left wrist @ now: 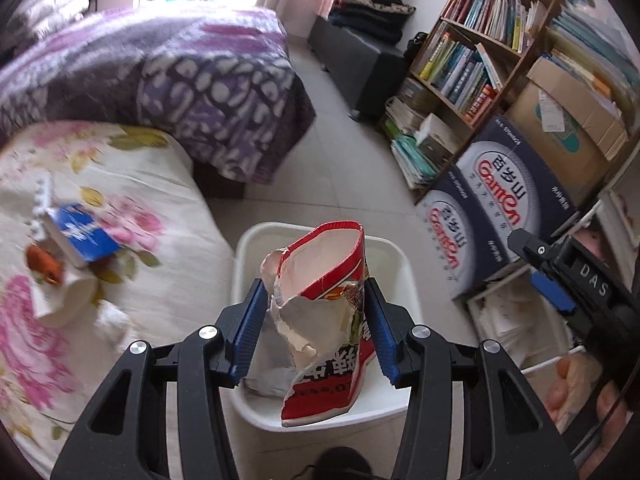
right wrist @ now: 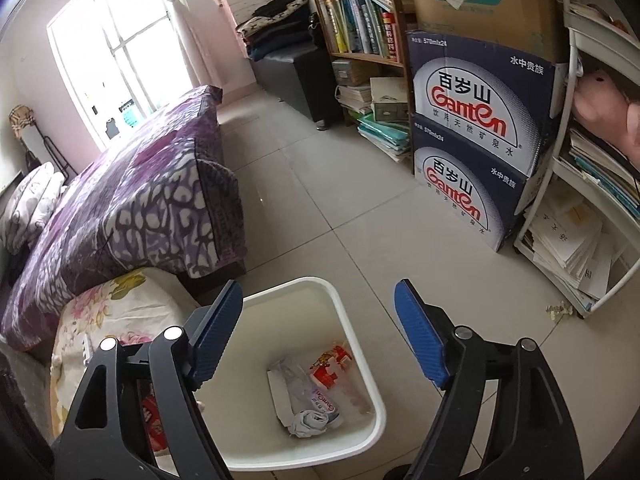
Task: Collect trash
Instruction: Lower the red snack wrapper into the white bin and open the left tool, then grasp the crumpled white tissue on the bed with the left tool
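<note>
The left gripper [left wrist: 316, 312] clamps a torn red snack bag [left wrist: 324, 320] above the white bin [left wrist: 400, 264]. The right gripper [right wrist: 320, 336] gapes wide, empty. Next, I judge: release the bag.

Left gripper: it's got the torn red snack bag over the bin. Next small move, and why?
Probably open the left gripper and drop the torn red snack bag. The bag already hangs over the white bin, which holds other wrappers, and the right gripper is open and empty above it, so nothing blocks the fall.
</note>
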A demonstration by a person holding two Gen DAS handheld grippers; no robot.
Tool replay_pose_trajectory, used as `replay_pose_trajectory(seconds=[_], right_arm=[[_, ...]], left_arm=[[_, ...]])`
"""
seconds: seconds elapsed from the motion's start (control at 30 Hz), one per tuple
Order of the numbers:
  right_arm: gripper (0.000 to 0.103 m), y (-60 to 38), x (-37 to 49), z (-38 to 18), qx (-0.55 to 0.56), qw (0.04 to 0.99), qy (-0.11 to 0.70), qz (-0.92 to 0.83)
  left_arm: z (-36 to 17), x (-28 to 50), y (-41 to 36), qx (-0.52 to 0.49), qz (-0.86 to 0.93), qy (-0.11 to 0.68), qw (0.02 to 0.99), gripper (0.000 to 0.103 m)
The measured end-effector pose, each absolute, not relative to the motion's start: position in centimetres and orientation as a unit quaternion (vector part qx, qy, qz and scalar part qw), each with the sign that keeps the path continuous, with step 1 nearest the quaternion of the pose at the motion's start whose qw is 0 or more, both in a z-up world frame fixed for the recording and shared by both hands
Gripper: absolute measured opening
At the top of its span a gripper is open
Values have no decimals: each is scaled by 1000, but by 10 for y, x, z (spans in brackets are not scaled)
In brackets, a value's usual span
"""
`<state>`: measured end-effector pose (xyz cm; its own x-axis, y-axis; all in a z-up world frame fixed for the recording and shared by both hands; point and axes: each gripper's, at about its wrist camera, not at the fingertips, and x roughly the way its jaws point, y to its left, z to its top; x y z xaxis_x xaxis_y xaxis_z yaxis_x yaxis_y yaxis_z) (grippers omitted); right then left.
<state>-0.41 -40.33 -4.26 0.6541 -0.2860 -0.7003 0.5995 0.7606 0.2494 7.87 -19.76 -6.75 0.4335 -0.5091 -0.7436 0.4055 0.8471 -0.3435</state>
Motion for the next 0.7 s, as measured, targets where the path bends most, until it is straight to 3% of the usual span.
replay_pose_trajectory(seconds=[0.1,0.23,0.7], right_arm=[[78,-409,-7,-43,242,876,330,-255],[83,-415,-8,-42,251,873,328,-260],[95,-395,7,-48,239,873,346,-247]], left_arm=[[-73,79,-207,-62,-290,467,833,54],[-80,79,-212,-59,-297,471,828,72],[-90,88,-183,-16,-217,475,853,78]])
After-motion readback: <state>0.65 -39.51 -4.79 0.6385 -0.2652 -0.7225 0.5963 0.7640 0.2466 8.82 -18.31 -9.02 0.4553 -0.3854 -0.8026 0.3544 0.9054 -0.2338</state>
